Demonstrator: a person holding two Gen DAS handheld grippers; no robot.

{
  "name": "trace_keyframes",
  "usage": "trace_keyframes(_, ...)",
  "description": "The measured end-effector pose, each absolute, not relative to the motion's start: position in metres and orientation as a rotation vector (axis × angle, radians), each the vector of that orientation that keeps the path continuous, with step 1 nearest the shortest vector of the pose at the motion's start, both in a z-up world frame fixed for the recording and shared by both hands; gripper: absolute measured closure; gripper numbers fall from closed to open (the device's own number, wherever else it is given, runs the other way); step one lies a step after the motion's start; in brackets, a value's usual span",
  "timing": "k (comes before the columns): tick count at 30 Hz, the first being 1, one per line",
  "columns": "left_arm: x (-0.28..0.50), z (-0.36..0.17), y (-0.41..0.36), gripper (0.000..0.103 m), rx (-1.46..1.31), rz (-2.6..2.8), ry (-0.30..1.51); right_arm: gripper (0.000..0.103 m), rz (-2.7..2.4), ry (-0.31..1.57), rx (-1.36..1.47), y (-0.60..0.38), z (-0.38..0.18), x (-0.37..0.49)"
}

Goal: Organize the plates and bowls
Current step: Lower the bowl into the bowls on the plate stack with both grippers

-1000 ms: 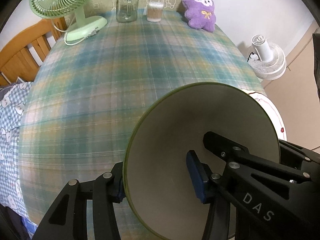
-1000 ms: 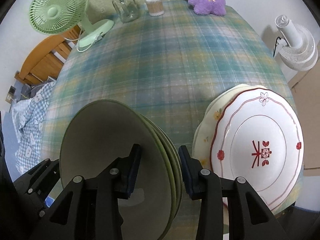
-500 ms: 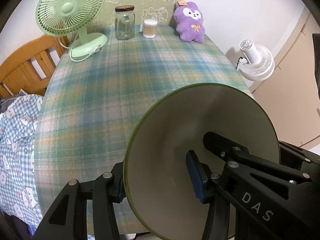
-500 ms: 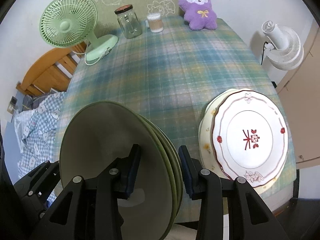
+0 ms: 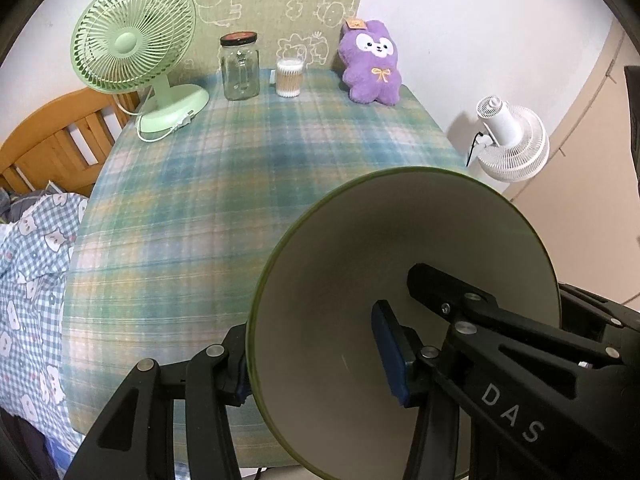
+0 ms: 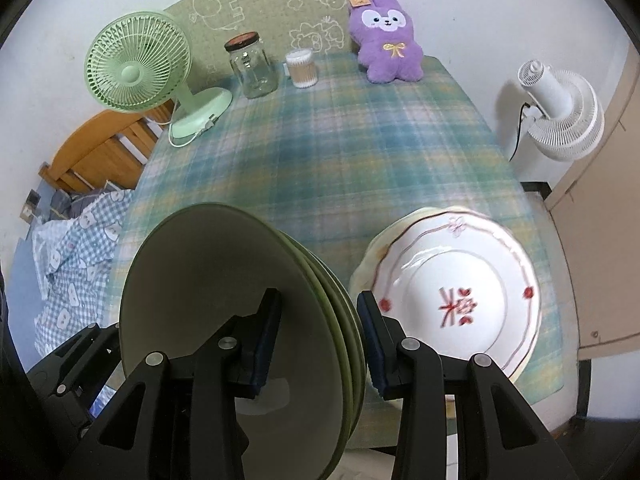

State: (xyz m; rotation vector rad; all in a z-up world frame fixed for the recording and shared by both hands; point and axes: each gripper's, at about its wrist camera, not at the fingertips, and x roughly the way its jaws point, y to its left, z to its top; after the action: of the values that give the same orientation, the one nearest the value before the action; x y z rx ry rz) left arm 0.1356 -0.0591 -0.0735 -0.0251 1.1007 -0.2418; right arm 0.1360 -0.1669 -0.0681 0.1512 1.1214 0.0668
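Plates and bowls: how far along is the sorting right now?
Done: the white floral plate sits stacked on another plate at the table's near right. In hand: the green bowls are nested and tilted, clamped at the rim by both the right gripper and left gripper. Left: setting that stack down on the plaid tablecloth.

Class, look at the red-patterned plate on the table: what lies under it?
Under the red-patterned plate, a cream plate with a yellowish rim peeks out at the left. Its centre, and any further plates beneath, are covered.
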Motion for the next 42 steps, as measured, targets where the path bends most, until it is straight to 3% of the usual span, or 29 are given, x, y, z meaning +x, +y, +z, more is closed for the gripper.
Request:
trace_keyframes(24, 0.153, -0.105, -0.179, 0.052, -0.093, -0.195, 1.178, 0.061, 0.092, 1.202, 0.114, -0.286, -0.093, 0.159)
trace_keyframes(42, 0.167, -0.129, -0.212, 0.055, -0.092, -0.122, 1.2, 0.06, 0.126, 1.241, 0.094, -0.313, -0.124, 0.182)
